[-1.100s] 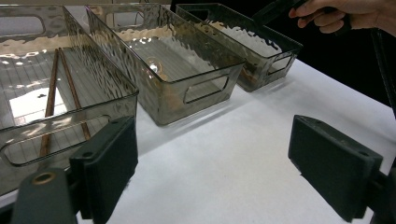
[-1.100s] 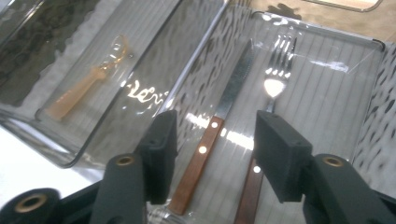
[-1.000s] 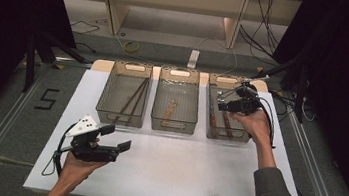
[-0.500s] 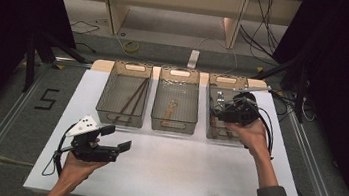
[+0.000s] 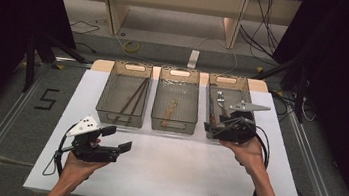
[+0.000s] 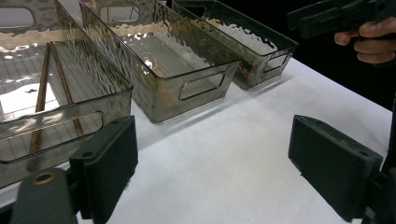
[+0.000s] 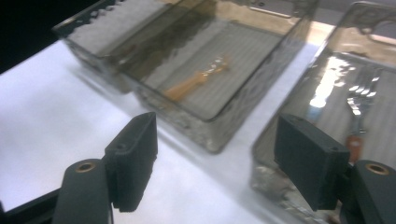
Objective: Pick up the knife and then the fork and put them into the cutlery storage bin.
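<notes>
Item: right hand-held gripper [image 5: 212, 128], lower right of the high view, at the near rim of the right bin [image 5: 251, 90]. Jaws wide, having just been opening; nothing between them in the right gripper view.

Item: fork [image 7: 358, 109], metal tines with a reddish-brown handle, lying flat on the floor of the right bin, at the right edge of the right gripper view. Apart from both jaws.

Item: middle bin [image 5: 174, 125], centre of the high view, holding one wooden utensil [image 7: 196, 80]. Left bin [image 5: 113, 85], holding a pair of chopsticks [image 6: 43, 88].

Item: left hand-held gripper [image 5: 118, 139], lower left of the high view, over the bare white bench [image 5: 178, 174]. Jaws wide, empty.

Condition, judged: the sorting appears well along, each bin holding its own kind of utensil.

Risks, judged:
- The right hand-held gripper sits low against the right bin's front wall; a careless pull toward the bottom of the frame could catch the rim and drag or tip the light plastic bin.
- Its trailing cable lies near the bin corner and could snag there.
- The bins stand close together, so one shoved bin would knock its neighbour.
</notes>
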A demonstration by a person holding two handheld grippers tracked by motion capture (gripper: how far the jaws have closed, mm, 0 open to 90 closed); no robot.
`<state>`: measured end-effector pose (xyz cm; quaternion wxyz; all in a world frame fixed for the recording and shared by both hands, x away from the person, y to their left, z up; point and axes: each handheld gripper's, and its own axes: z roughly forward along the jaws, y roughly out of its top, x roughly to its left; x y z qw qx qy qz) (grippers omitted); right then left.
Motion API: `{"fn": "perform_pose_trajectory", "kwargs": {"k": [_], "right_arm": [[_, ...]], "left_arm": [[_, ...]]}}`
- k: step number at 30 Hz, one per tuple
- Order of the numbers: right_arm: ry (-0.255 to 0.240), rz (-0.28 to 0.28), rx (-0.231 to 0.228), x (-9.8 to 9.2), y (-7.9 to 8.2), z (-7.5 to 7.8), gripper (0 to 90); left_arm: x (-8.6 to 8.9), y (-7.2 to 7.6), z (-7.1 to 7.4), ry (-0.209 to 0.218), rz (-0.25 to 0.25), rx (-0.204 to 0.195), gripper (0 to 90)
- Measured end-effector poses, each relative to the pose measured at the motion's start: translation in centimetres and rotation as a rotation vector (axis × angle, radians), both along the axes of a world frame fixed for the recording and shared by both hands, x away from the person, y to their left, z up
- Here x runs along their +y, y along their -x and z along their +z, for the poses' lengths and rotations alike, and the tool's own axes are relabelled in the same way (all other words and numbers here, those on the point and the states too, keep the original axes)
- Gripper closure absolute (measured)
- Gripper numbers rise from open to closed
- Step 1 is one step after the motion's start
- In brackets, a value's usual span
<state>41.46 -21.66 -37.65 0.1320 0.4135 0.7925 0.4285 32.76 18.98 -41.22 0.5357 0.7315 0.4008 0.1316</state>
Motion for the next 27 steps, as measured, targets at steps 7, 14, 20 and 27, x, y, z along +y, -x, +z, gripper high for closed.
{"fn": "perform_pose_trajectory", "kwargs": {"k": [7, 14, 20, 27], "right_arm": [[-0.035, 0.023, -0.007, 0.2, 1.6, -0.8, 30.4], [-0.075, 0.037, -0.055, -0.3, 3.5, -1.4, 29.6], [-0.108, 0.032, -0.071, -1.0, 4.7, -2.0, 28.8], [-0.150, 0.027, -0.084, -1.9, 6.7, -3.4, 25.6]], "left_arm": [[-0.2, 0.0, -0.1, -0.007, -0.019, 0.013, 15.2], [-0.3, 0.0, -0.1, -0.006, -0.028, 0.018, 15.2], [-0.3, 0.0, -0.2, -0.001, -0.032, 0.025, 15.2], [-0.3, 0.0, -0.2, -0.003, -0.032, 0.028, 15.2]]}}
